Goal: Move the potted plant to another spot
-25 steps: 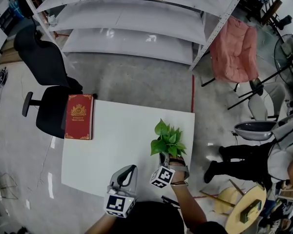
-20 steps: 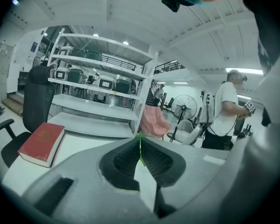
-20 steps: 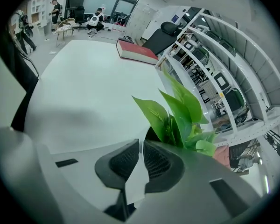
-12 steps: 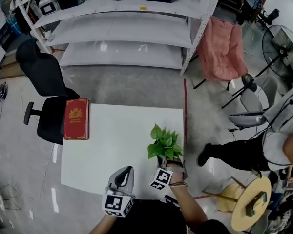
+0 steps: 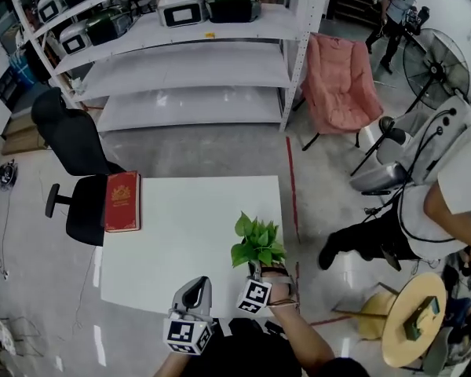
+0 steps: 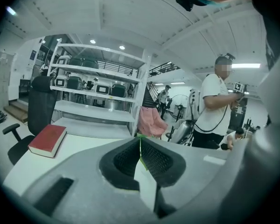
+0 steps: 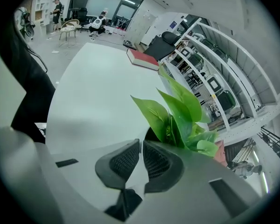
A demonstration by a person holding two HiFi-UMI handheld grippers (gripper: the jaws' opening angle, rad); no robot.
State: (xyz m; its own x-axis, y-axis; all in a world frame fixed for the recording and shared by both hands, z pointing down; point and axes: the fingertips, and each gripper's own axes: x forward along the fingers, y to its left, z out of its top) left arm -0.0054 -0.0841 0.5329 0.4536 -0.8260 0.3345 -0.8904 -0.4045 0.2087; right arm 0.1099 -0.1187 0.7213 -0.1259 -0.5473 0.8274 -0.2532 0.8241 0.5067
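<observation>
1. White tabletop (image 5: 188, 234): carries all items.
2. Red book (image 5: 122, 202): flat at the far left corner.
3. Potted plant (image 5: 256, 242): upright near the near right corner.
4. Right gripper (image 5: 261, 276): jaws pinched on the pot's rim.
5. Left gripper (image 5: 195, 287): at the near edge, jaws together, empty.

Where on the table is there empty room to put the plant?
The white middle of the table, between the red book at the far left corner and the potted plant near the right edge, is bare. It's crowded only along the near edge, by the left tool, right tool and plant.
</observation>
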